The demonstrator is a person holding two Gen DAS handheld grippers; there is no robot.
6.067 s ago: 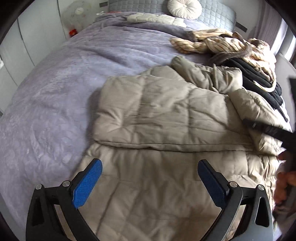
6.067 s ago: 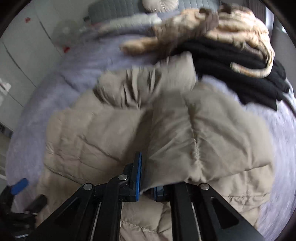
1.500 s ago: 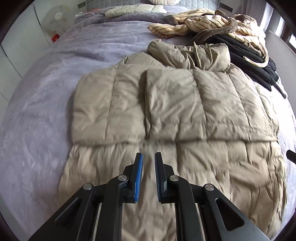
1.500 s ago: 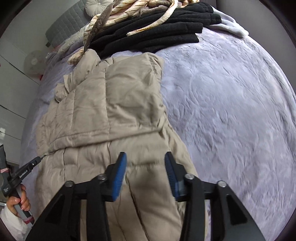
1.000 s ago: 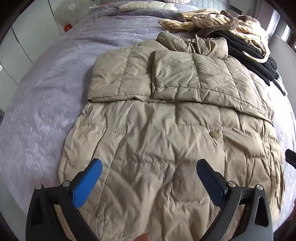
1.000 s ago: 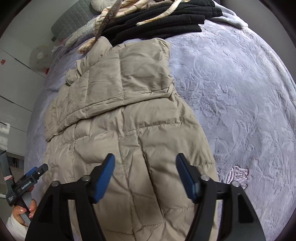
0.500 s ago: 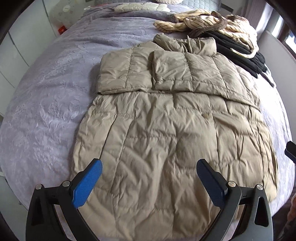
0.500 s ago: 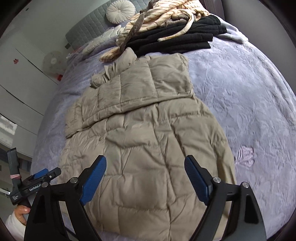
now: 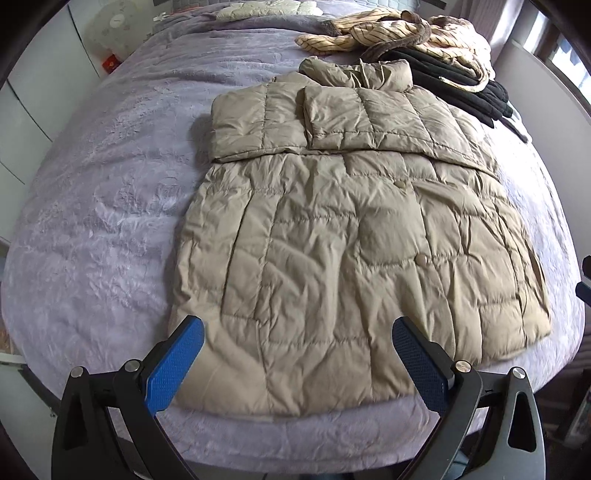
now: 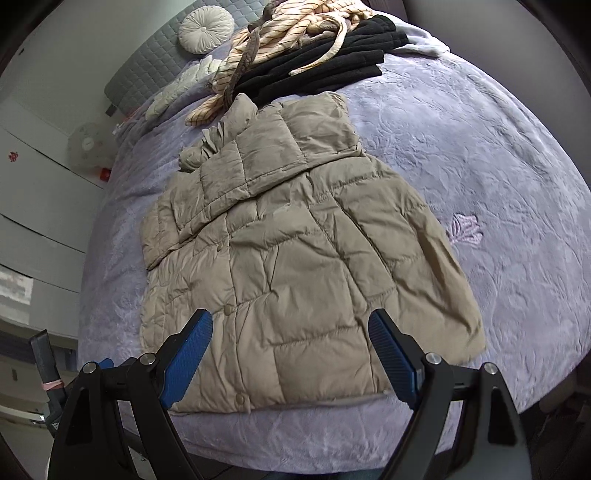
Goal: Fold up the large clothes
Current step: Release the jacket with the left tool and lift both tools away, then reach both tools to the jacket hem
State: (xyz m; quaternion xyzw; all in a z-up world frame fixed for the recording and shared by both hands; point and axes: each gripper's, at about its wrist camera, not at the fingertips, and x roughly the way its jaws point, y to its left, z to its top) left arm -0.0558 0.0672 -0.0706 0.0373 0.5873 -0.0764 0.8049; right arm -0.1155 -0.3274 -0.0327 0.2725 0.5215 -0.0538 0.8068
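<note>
A beige quilted puffer coat (image 9: 343, 236) (image 10: 295, 254) lies flat on the purple bedspread (image 9: 103, 184), hem toward me. Both sleeves are folded across its chest, and the collar bunches at the far end. My left gripper (image 9: 295, 365) hangs open above the coat's hem near the bed's front edge, nothing between its blue pads. The right gripper (image 10: 290, 354) is also open and empty over the hem. A bit of the right gripper shows at the right edge of the left wrist view, and part of the left gripper at the lower left of the right wrist view.
Beyond the collar lies a pile of black clothes (image 9: 458, 85) (image 10: 325, 59) with a cream striped garment (image 9: 391, 33) on top. A round white cushion (image 10: 207, 29) rests against the grey headboard. A small fan (image 9: 110, 29) and white cupboards stand to the left of the bed.
Both grippers have pulled back toward the foot of the bed and risen, so the whole coat and the bed's front edge now show. The right jaws have widened slightly.
</note>
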